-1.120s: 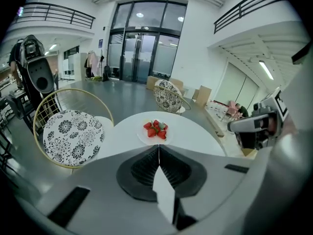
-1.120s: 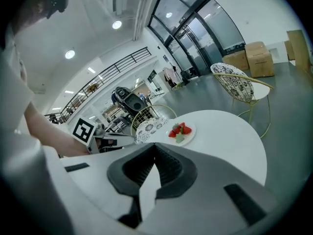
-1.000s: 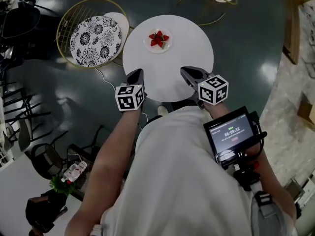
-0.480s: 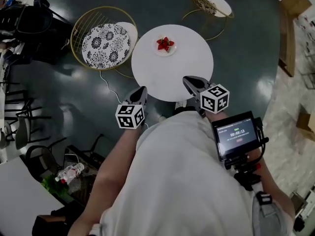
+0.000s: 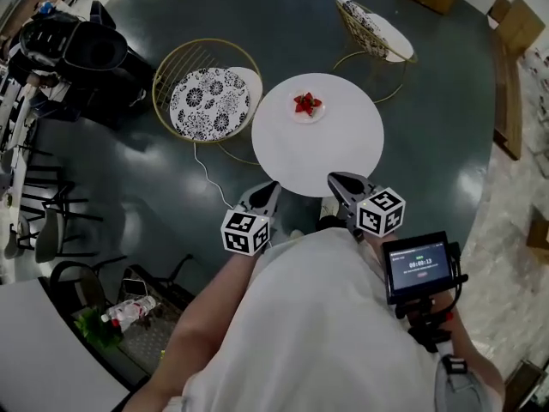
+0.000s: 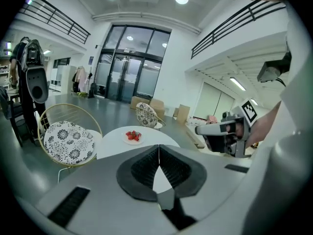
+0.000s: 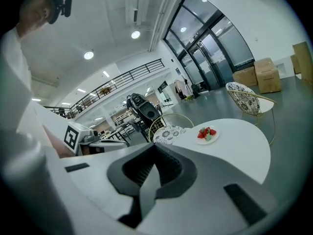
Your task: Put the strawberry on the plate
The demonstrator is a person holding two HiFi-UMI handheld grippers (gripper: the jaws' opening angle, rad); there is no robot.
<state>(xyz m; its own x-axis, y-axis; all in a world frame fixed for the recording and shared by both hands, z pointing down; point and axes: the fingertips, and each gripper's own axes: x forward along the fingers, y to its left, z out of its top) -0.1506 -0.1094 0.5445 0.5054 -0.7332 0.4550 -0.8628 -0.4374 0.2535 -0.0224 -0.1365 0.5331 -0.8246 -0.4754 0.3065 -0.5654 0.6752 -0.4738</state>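
Note:
Several red strawberries (image 5: 306, 103) lie on a small white plate (image 5: 316, 113) at the far side of a round white table (image 5: 330, 148). The plate with strawberries (image 6: 132, 135) also shows in the left gripper view, and the same plate (image 7: 207, 134) in the right gripper view. My left gripper (image 5: 265, 193) is held near my body, off the table's near edge, its jaws closed together and empty. My right gripper (image 5: 343, 184) hovers at the table's near rim, also shut with nothing in it. Both are far from the plate.
A gold wire chair with a patterned cushion (image 5: 208, 101) stands left of the table, and a second chair (image 5: 373, 28) behind it. A cable runs over the dark floor. Black chairs and equipment (image 5: 77, 50) stand at the left. A screen (image 5: 419, 264) is mounted by my right arm.
The view has pulled back from the table: table, plate and chairs look smaller and farther. Both grippers have drawn back toward my body, from over the table to its near edge.

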